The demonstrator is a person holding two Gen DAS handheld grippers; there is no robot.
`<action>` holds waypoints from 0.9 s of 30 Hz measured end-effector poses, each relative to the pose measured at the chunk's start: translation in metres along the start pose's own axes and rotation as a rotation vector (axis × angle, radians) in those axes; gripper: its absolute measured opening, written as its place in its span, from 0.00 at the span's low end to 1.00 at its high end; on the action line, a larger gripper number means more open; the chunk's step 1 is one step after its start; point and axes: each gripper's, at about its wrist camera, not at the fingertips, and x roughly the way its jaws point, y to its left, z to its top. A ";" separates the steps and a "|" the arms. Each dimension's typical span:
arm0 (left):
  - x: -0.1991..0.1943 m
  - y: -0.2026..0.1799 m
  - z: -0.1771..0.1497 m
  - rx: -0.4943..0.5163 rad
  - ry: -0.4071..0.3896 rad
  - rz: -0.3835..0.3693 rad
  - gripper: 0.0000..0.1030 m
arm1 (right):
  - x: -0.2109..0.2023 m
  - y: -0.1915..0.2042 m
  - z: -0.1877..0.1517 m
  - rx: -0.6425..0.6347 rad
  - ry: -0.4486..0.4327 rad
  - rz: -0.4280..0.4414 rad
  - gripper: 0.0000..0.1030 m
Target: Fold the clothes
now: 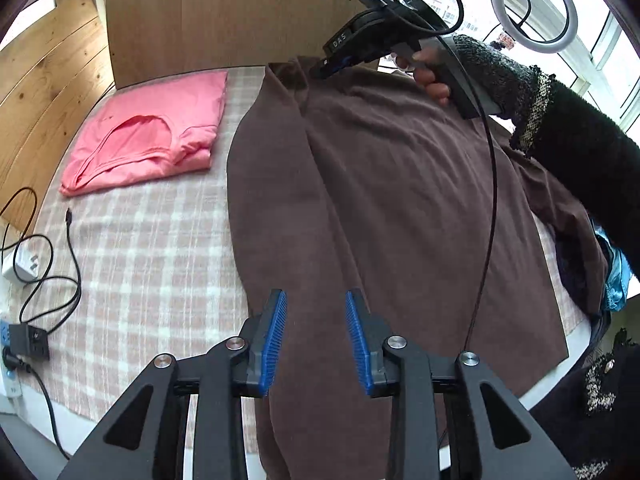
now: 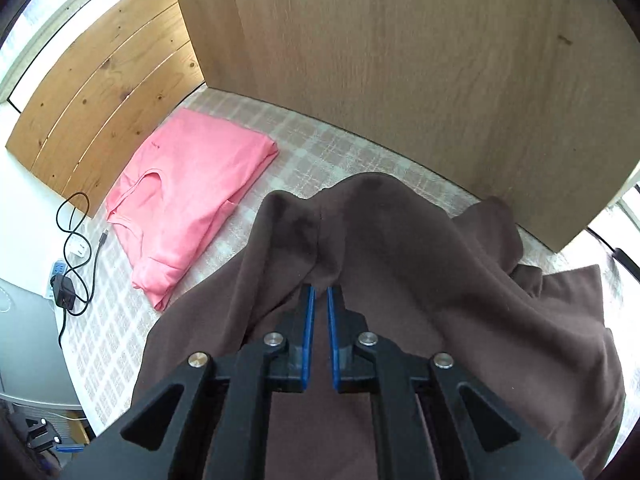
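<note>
Two garments lie on the checked pink-and-white cloth surface (image 1: 152,248): a folded pink cotton top (image 1: 152,132) at the far left and a large brown fleece garment (image 1: 380,200) spread beside it. The left gripper (image 1: 316,304) hovers above the brown fabric with its fingers released and apart. The right gripper (image 2: 320,296) has its fingers clenched on a raised fold of the brown garment.

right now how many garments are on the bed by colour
pink garment, folded: 1
brown garment, spread out, one edge pinched by the right hand-held gripper: 1
blue fabric at the bed's right edge, mostly hidden, cannot tell if it is a garment: not counted
total: 2
</note>
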 end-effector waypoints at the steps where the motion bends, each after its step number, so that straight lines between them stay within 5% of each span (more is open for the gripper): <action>1: 0.013 -0.001 0.011 0.007 0.006 -0.001 0.29 | 0.010 0.001 0.004 -0.018 0.022 0.008 0.07; 7: 0.076 0.003 0.024 -0.007 0.104 -0.086 0.29 | 0.055 -0.012 0.038 -0.039 0.034 -0.017 0.03; 10: 0.087 -0.004 0.013 0.064 0.137 -0.034 0.29 | 0.058 -0.021 0.046 -0.003 0.024 0.022 0.03; 16: 0.045 0.021 -0.013 -0.024 0.104 -0.071 0.30 | 0.009 -0.006 0.029 -0.078 -0.039 0.067 0.09; 19: 0.016 0.043 -0.043 -0.080 0.108 -0.034 0.33 | 0.000 0.025 0.019 -0.158 0.001 0.089 0.43; 27: -0.013 0.068 -0.133 -0.212 0.202 0.001 0.38 | 0.012 0.108 -0.018 -0.302 0.166 0.099 0.45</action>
